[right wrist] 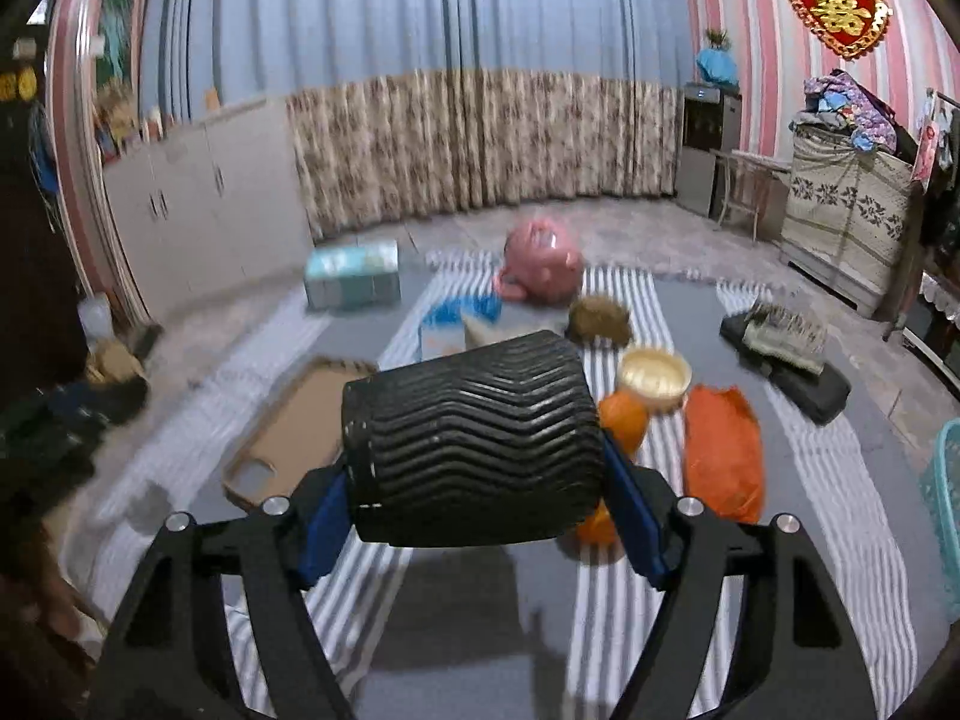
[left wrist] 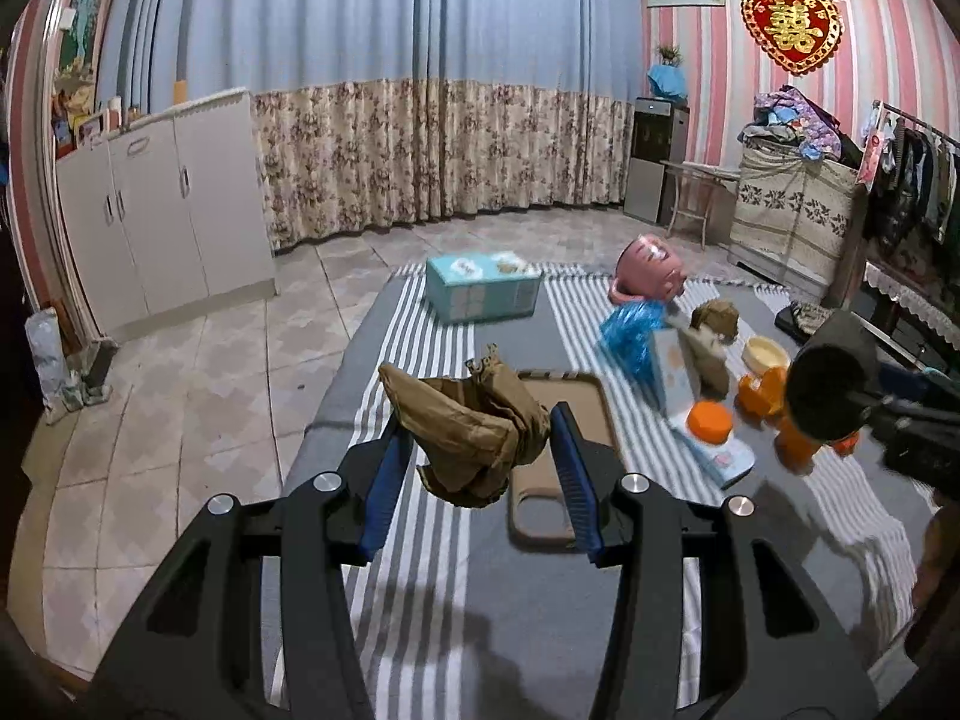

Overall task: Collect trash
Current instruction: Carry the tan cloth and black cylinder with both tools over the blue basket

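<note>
While the left gripper (left wrist: pixel 480 450) pinches a crumpled brown paper wad (left wrist: pixel 468 432), the right gripper (right wrist: pixel 474 480) clamps a black ribbed plastic cup (right wrist: pixel 474 438).

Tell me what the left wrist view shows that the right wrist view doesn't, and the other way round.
Left wrist only: the left gripper clamping crumpled brown paper. Right wrist only: a teal basket at the right edge and the black pot's ribbed side. Both: the pot in the right gripper, the tan phone case, pink helmet, teal box.
</note>
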